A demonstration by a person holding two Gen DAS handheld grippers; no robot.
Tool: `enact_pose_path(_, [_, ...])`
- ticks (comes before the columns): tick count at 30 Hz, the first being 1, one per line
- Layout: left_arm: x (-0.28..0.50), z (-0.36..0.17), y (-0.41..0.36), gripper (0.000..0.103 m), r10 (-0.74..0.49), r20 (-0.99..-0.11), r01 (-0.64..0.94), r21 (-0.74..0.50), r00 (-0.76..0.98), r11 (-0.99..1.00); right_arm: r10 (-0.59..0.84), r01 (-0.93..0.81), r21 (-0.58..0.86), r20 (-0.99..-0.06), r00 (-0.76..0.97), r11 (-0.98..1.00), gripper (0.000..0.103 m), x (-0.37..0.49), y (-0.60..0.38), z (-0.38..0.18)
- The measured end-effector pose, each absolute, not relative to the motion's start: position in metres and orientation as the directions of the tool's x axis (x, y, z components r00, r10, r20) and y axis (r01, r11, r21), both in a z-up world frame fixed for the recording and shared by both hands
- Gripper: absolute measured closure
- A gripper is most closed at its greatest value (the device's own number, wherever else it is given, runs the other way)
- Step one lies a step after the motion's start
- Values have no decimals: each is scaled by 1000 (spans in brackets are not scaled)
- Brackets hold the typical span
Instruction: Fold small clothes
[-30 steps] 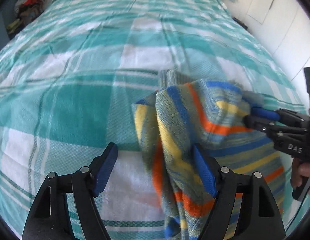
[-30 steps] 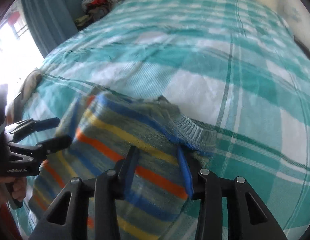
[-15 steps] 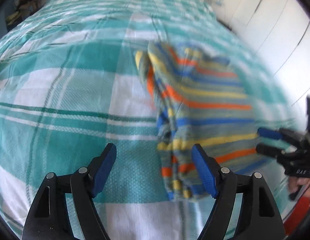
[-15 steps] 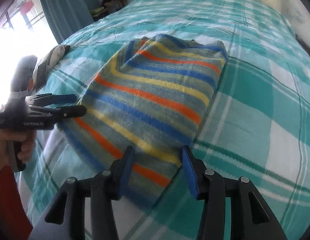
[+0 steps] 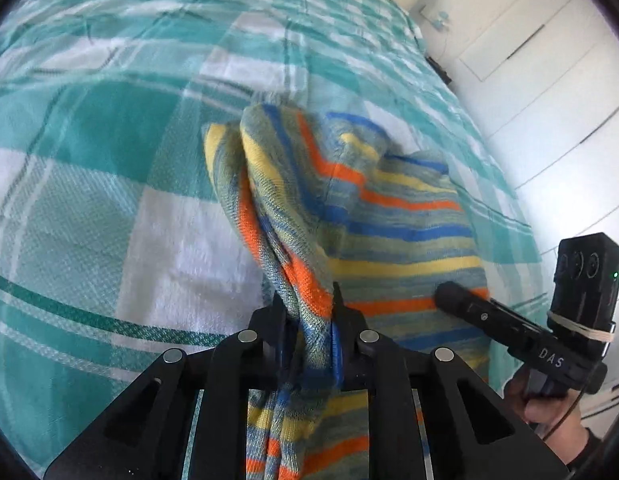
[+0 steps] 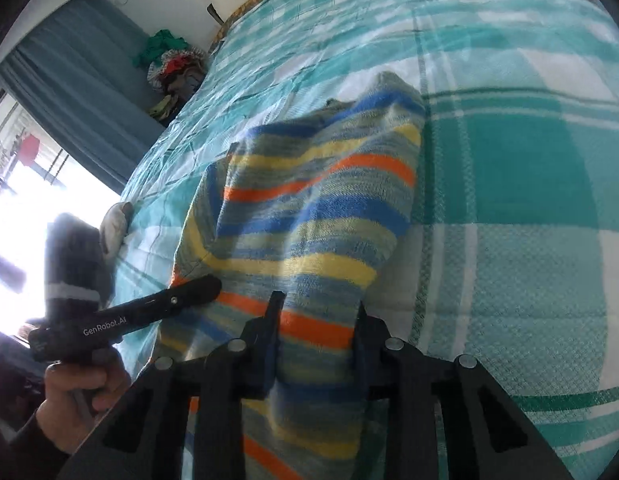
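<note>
The jaws of the left gripper [image 5: 309,316] have just been closing, and they now pinch a bunched edge of the striped knit garment [image 5: 389,216], with the cloth gathered into a thick rope between them. The jaws of the right gripper [image 6: 315,328] have also just been closing; a broad band of the same garment [image 6: 309,216] is pressed between them, so both hands hold its near end.

From there the garment runs away over the bed [image 5: 89,208], partly raised and creased, and its far end rests on the checked cover. I judge that the fold is only at its start: both near corners are taken, but the cloth is not yet flat, and no neat fold is visible. It must still be spread, doubled over and smoothed.

On room to move: around the garment the cover lies bare, to the far side and to both sides. The white cupboard doors [image 5: 549,92] are close to the bed on the right gripper's side. On the other side, a curtain [image 6: 81,92] and a pile of clothes [image 6: 169,64] are well apart, at the far corner.
</note>
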State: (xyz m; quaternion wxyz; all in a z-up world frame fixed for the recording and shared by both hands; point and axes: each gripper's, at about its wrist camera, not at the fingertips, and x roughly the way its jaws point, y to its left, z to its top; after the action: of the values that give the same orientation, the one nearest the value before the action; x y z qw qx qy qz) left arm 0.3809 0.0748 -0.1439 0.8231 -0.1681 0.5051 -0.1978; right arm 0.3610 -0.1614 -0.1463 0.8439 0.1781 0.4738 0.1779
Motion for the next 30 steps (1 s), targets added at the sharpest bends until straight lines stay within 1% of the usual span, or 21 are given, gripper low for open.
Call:
enact_pose_path(5, [365,-72,86,87,-500,-691,231,-450,521,863,497,-234,454,-639,587,860,77,344,-148,-75])
enact_pose_path(7, [364,-55,89,86,-496,-680,246,-436,540,866,507,-249,460,-609,610,852,77,342,-149,-58])
enact_pose_path(8, [366,-54,90,83,-483,-689,250,-417,540,874,509,-250,462,-606,611,851,77,345,-147,-54])
enact_pose_path(9, [366,-58,89,73,-462,-712,244,-394,528,886,501,-242,458,-618,606,856,75,345,-147,-56])
enact_pose_path(10, [365,-69,90,65,-421,-751,221,-359,509,907,482,-219,444,-654,583,869,70,347,-147,-65])
enact_pose_path(11, [362,-81,91,50,-369,-790,192,-316,490,929,449,-191,419,-698,557,888,58,347,-148,-77])
enact_pose_path(12, [355,-94,94,48,-315,-823,159,-271,474,949,398,-157,375,-750,529,914,43,342,-150,-91])
enact_pose_path(13, [344,-105,98,48,-269,-844,138,-231,464,963,336,-129,316,-792,509,940,40,332,-154,-102])
enact_pose_path(14, [330,-110,101,48,-247,-850,136,-208,464,969,288,-119,265,-816,501,957,40,317,-158,-109])
enact_pose_path(16, [293,-111,106,40,-189,-854,129,-144,484,981,219,-112,188,-839,498,976,31,288,-163,-111])
enact_pose_path(17, [277,-107,104,31,-159,-852,125,-111,499,986,182,-103,150,-844,505,983,22,271,-163,-108])
enact_pose_path(18, [262,-100,101,20,-125,-845,119,-74,520,990,158,-97,126,-843,514,987,17,257,-163,-104])
enact_pose_path(19, [248,-91,96,14,-85,-832,106,-32,548,994,143,-98,108,-841,521,989,15,245,-162,-99])
enact_pose_path(20, [236,-80,91,5,-41,-815,87,12,578,996,125,-98,86,-837,533,991,11,231,-159,-92])
enact_pose_path(21, [221,-67,85,4,1,-790,63,50,613,997,113,-97,71,-832,543,993,7,223,-156,-83])
enact_pose_path(23, [202,-45,79,3,60,-752,13,91,657,996,93,-95,47,-817,569,994,0,204,-150,-64])
enact_pose_path(25, [186,-29,77,2,108,-730,-32,117,675,993,76,-97,23,-799,596,995,0,183,-143,-44])
enact_pose_path(28, [165,-11,72,1,184,-674,-88,174,716,981,42,-79,-10,-777,628,997,0,165,-137,-22])
enact_pose_path(30, [156,-6,73,1,175,-688,-85,162,705,983,27,-68,-21,-772,634,997,0,157,-134,-11])
